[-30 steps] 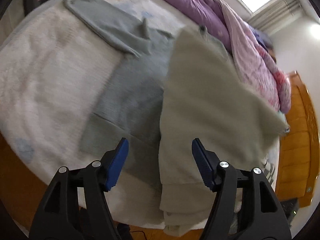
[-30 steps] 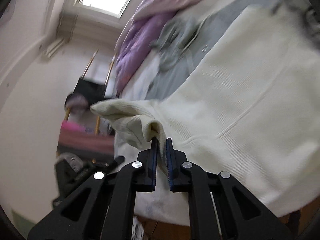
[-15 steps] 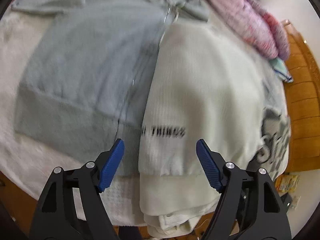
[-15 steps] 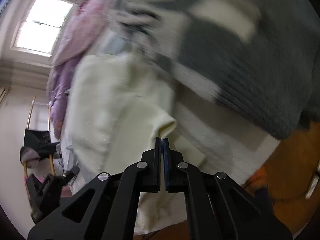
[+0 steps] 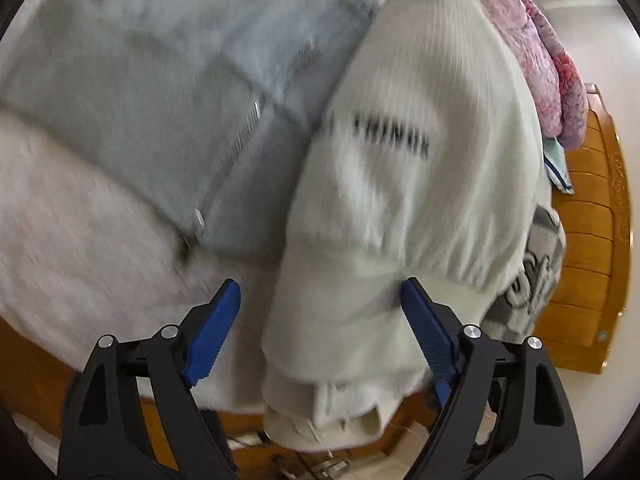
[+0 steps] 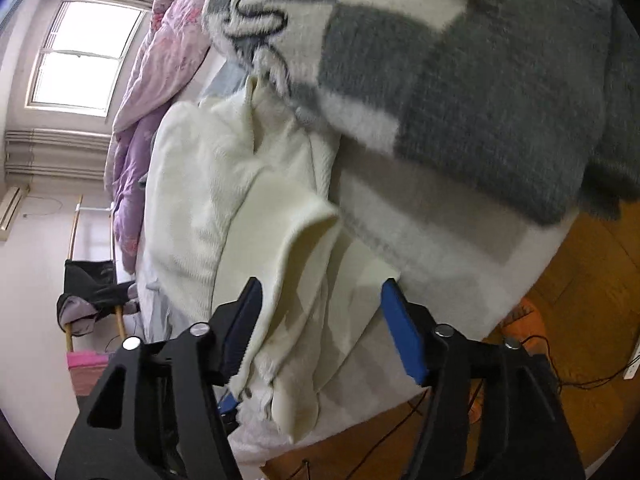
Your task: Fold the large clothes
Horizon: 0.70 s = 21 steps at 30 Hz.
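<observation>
A cream knit sweater [image 5: 420, 128] with dark lettering lies folded lengthwise on the bed, its hem hanging over the near edge. It also shows in the right wrist view [image 6: 224, 200], with a folded flap near the jaws. My left gripper [image 5: 320, 320] is open, its jaws either side of the sweater's hem, holding nothing. My right gripper [image 6: 320, 312] is open just above the cream flap, holding nothing.
A light grey zip cardigan [image 5: 168, 64] lies spread left of the sweater. A grey and white patterned sweater [image 6: 460, 60] lies on the other side. A purple-pink duvet [image 5: 532, 40] is bunched at the back. A wooden bed frame [image 5: 592, 240] is at the right.
My right gripper was shut on the cream sweater's edge, carried it across, and has let go and opened. My left gripper stayed open and moved closer to the hem.
</observation>
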Tool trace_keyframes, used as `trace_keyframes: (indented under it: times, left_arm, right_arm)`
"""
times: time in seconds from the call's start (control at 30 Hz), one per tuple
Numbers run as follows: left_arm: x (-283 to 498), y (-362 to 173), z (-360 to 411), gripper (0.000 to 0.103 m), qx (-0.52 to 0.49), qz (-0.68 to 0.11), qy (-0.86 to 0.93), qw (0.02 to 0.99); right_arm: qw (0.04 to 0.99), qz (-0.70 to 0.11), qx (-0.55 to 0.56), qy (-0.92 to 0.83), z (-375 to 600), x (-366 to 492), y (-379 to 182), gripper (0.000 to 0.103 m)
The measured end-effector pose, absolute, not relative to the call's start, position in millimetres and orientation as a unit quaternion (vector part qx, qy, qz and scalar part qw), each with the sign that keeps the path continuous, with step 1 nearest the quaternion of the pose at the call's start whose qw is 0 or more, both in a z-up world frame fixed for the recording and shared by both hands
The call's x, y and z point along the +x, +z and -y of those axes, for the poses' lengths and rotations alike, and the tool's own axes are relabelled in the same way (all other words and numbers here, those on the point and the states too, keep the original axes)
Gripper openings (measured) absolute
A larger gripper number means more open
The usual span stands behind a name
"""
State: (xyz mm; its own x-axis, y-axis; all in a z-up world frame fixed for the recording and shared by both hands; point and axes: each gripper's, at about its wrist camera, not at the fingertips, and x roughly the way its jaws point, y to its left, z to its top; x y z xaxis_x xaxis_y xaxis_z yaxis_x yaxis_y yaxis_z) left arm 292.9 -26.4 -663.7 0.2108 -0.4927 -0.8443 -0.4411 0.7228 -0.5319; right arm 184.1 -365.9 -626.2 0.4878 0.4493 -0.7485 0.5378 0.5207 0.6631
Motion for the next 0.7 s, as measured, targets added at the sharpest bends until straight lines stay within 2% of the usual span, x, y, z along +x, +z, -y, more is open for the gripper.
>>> trace_keyframes:
  times: [0.1,0.17,0.2,0.27,0.37,0.57,0.7]
  left_arm:
    - [291,-666,35,0.082,-0.36,-0.628,-0.026,0.69]
    - [295,-666,43,0.062,-0.364,-0.628,-0.042,0.687]
    - [297,-662,47,0.056,-0.347,-0.63,-0.046,0.694]
    - [299,-653,52,0.032,-0.331,-0.63,-0.057,0.7]
    - [301,-632,48,0.027,-0.336,-0.623,-0.08,0.702]
    - [317,-594,50,0.026,-0.344,-0.6,-0.133,0.71]
    - [322,-592,50,0.026,-0.341,-0.601,-0.148,0.708]
  right_arm:
    - [0.698,-0.498,0.514,-0.027,361,185,-628,0.063]
    - [0.684,-0.488,0.541,-0.035,355,180,-631,0.068]
    - [0.68,-0.481,0.551,-0.043,353,178,-632,0.07]
    - [0.659,-0.459,0.594,-0.053,352,167,-639,0.075]
    - [0.619,-0.421,0.66,-0.066,346,154,-649,0.08]
    - [0.543,-0.348,0.763,-0.053,323,148,-671,0.084]
    - [0.513,-0.323,0.795,-0.029,309,158,-685,0.085]
